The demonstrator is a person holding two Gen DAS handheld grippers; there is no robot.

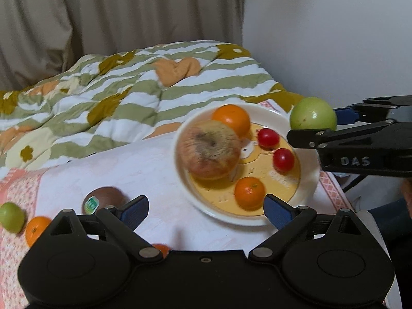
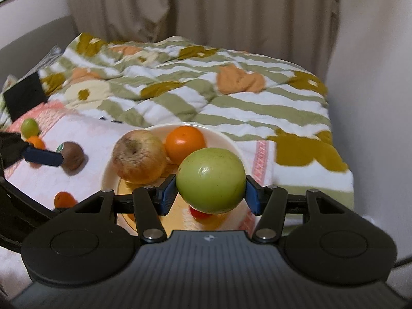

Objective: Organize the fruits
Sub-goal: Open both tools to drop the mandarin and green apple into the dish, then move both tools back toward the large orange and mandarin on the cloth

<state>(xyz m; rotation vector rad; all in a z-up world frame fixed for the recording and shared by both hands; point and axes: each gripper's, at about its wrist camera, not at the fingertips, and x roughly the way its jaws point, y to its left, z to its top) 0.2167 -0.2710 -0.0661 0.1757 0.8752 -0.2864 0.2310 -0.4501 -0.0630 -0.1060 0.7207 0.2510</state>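
Note:
A white plate [image 1: 306, 180] with a yellow centre holds a wrinkled apple [image 1: 209, 149], a big orange [image 1: 231, 119], a small orange [image 1: 249, 193] and two red tomatoes [image 1: 268, 137]. My left gripper [image 1: 206, 209] stands open and empty just in front of the plate. My right gripper [image 2: 209, 191] is shut on a green fruit [image 2: 211, 179], held above the plate's [image 2: 231, 141] right rim; that held green fruit [image 1: 312, 114] also shows in the left wrist view. A kiwi [image 1: 103, 199], a small green fruit [image 1: 11, 216] and a small orange [image 1: 36, 230] lie on the cloth at the left.
The plate sits on a pink-and-white patterned cloth [image 1: 144, 170]. Behind it lies a rumpled striped quilt [image 1: 128, 90], then beige curtains [image 1: 116, 13] and a white wall [image 1: 334, 38]. A dark flat object [image 2: 24, 97] stands at the far left in the right wrist view.

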